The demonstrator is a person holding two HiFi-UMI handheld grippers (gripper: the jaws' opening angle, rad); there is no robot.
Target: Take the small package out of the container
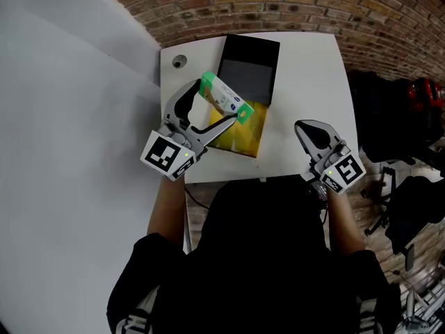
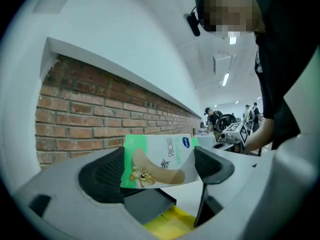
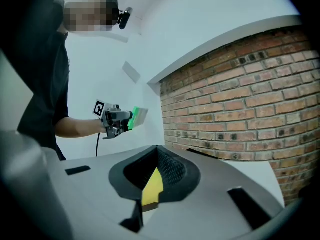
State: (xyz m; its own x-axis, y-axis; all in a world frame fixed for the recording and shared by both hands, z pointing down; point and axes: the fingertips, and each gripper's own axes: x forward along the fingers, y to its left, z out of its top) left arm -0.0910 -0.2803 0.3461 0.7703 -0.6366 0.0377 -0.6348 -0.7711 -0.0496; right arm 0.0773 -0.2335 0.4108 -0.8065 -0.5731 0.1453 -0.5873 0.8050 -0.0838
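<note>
My left gripper (image 1: 221, 104) is shut on the small package (image 1: 224, 97), a green and white pouch with a cartoon print (image 2: 160, 161). It hangs tilted, lifted above the yellow container (image 1: 243, 136), which lies open on the white table (image 1: 306, 75). Below the jaws the left gripper view shows the container's yellow inside (image 2: 172, 223). A black lid (image 1: 249, 67) lies just beyond the container. My right gripper (image 1: 311, 132) is shut and holds nothing, low over the table's front right part. Its own view shows a yellow sliver of the container (image 3: 151, 186) between the jaws, and the left gripper (image 3: 117, 120) with the package (image 3: 134, 117).
A round cable hole (image 1: 179, 62) sits in the table's far left corner. A brick wall (image 1: 292, 5) runs behind the table and a white wall (image 1: 69, 117) stands to the left. Dark chairs and bags (image 1: 403, 131) crowd the floor on the right.
</note>
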